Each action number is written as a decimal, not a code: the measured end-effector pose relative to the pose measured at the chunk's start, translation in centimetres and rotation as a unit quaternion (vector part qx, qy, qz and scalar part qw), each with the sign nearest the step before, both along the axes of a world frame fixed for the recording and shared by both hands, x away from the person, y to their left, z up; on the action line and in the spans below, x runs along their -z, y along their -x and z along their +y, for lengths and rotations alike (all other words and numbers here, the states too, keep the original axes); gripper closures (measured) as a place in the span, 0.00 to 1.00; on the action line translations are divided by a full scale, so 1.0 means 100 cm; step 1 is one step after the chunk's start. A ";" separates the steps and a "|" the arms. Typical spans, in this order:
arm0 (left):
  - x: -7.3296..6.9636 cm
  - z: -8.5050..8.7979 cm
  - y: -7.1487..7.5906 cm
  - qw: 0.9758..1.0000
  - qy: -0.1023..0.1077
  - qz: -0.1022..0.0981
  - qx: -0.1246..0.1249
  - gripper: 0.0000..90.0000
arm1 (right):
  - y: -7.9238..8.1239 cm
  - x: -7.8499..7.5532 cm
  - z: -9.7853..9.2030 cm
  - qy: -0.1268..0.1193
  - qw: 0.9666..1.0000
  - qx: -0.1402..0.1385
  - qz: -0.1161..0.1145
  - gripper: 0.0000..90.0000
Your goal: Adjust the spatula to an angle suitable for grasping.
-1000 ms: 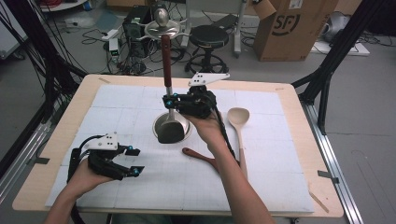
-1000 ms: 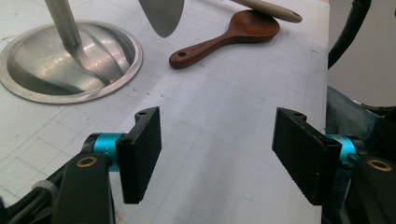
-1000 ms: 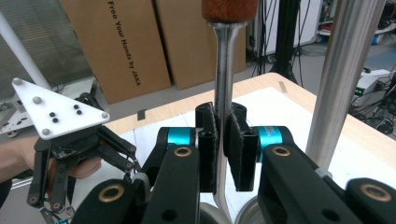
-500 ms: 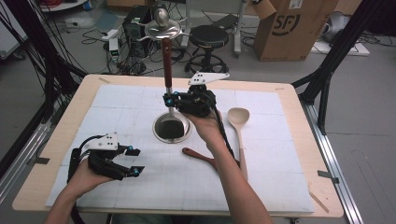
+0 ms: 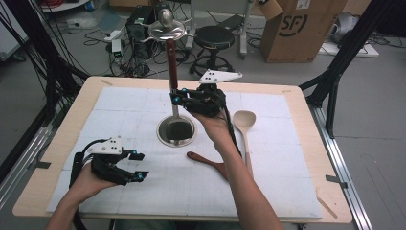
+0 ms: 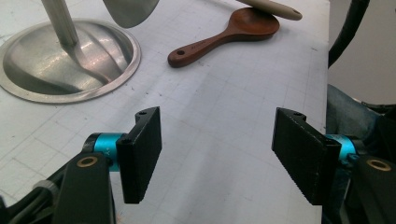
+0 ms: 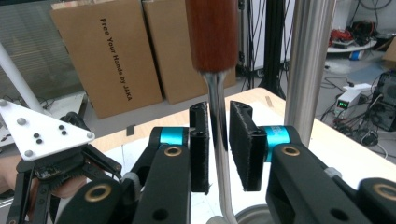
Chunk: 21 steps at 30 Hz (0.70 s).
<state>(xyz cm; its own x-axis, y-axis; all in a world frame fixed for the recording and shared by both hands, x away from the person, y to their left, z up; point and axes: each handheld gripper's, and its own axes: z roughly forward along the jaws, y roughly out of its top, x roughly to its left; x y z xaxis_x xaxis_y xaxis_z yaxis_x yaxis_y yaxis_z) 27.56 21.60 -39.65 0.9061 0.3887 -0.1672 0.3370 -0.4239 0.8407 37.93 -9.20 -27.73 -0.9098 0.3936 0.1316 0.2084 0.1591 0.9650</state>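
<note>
Now the right gripper (image 5: 178, 99) sits near the middle of the high view, at the thin metal neck of a tall spoon (image 5: 172, 72) with a red-brown handle. Its jaws have just been opening. In the right gripper view the metal neck (image 7: 218, 154) stands between the two black pads, with a little gap on each side, so the grip looks let go or nearly so. A second ago the spoon's dark scoop hung just above the round metal stand (image 5: 163, 137); now it rests down inside the stand's dish. So I think the spoon has been put in its place, and this hand can pull away next. The left gripper (image 5: 136, 165) rests at the lower left on the desk (image 5: 287, 191), its jaws spread wide with nothing between them. A pale wooden spoon (image 5: 244, 120) and a dark wooden spoon (image 5: 206, 160) lie to the right of the stand.
</note>
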 end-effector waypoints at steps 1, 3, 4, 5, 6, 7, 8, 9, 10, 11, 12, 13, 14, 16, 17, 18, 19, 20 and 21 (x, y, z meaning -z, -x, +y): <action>0.000 0.000 0.000 1.000 0.000 0.000 0.000 0.38 | 0.000 -0.001 0.000 0.000 1.000 0.000 -0.001 0.84; 0.000 0.000 0.000 1.000 0.000 0.001 0.001 0.38 | -0.001 -0.002 -0.001 -0.001 1.000 -0.003 -0.002 0.81; 0.000 0.000 0.000 1.000 0.001 0.001 0.001 0.38 | -0.001 -0.003 -0.001 -0.002 1.000 -0.006 -0.001 0.80; 0.000 0.000 0.000 1.000 0.000 0.001 0.001 0.38 | -0.001 -0.004 -0.001 -0.002 1.000 -0.008 0.001 0.78; 0.000 0.000 0.000 1.000 0.000 0.001 0.001 0.38 | -0.001 -0.004 -0.001 -0.002 1.000 -0.008 0.001 0.78; 0.000 0.000 0.000 1.000 0.000 0.001 0.001 0.38 | -0.001 -0.007 -0.001 -0.003 1.000 -0.014 0.000 0.73; 0.000 0.000 0.000 1.000 0.000 0.001 0.001 0.38 | -0.001 -0.010 -0.001 -0.002 1.000 -0.019 -0.002 0.72; 0.000 0.000 0.000 1.000 -0.001 0.000 0.000 0.38 | -0.001 -0.010 -0.001 -0.002 1.000 -0.019 -0.002 0.72; 0.000 0.000 0.000 1.000 0.000 0.000 -0.001 0.38 | 0.001 -0.016 0.000 0.000 1.000 -0.022 -0.008 0.69; 0.000 0.000 0.000 1.000 0.000 0.000 -0.001 0.38 | 0.001 -0.019 0.000 -0.001 1.000 -0.024 -0.012 0.68; 0.000 0.000 0.000 1.000 -0.001 -0.002 0.000 0.38 | 0.002 -0.022 0.000 -0.001 1.000 -0.024 -0.014 0.67; 0.000 0.000 -0.001 1.000 -0.001 -0.002 0.001 0.38 | 0.001 -0.025 0.000 -0.002 1.000 -0.024 -0.017 0.66; 0.000 0.000 -0.001 1.000 -0.001 -0.002 0.001 0.38 | 0.001 -0.025 0.000 -0.002 1.000 -0.024 -0.017 0.66; 0.000 0.000 -0.001 1.000 -0.002 -0.003 0.002 0.38 | 0.000 -0.032 -0.001 -0.007 0.999 -0.028 -0.025 0.66; 0.000 0.000 -0.001 1.000 -0.002 -0.003 0.002 0.38 | 0.000 -0.032 -0.001 -0.007 0.999 -0.028 -0.025 0.66; 0.000 0.001 -0.001 1.000 -0.001 -0.003 0.002 0.38 | -0.001 -0.038 0.000 -0.012 0.999 -0.031 -0.027 0.67; 0.000 0.001 0.000 1.000 0.002 0.000 0.000 0.38 | -0.002 -0.040 0.000 -0.012 0.999 -0.033 -0.029 0.67; 0.000 0.001 0.000 1.000 0.002 0.000 0.000 0.38 | -0.003 -0.042 0.001 -0.010 0.999 -0.037 -0.030 0.68; 0.000 0.001 0.000 1.000 0.002 0.000 0.000 0.38 | -0.004 -0.044 0.001 -0.010 0.999 -0.037 -0.031 0.69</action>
<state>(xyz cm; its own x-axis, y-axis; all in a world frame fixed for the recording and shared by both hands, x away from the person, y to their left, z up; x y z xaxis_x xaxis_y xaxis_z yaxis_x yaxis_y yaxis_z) 27.59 21.67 -39.63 0.9062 0.3881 -0.1679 0.3365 -0.4213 0.8422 38.29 -9.09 -23.34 -0.9433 0.3222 0.0802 0.1356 0.1534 0.9788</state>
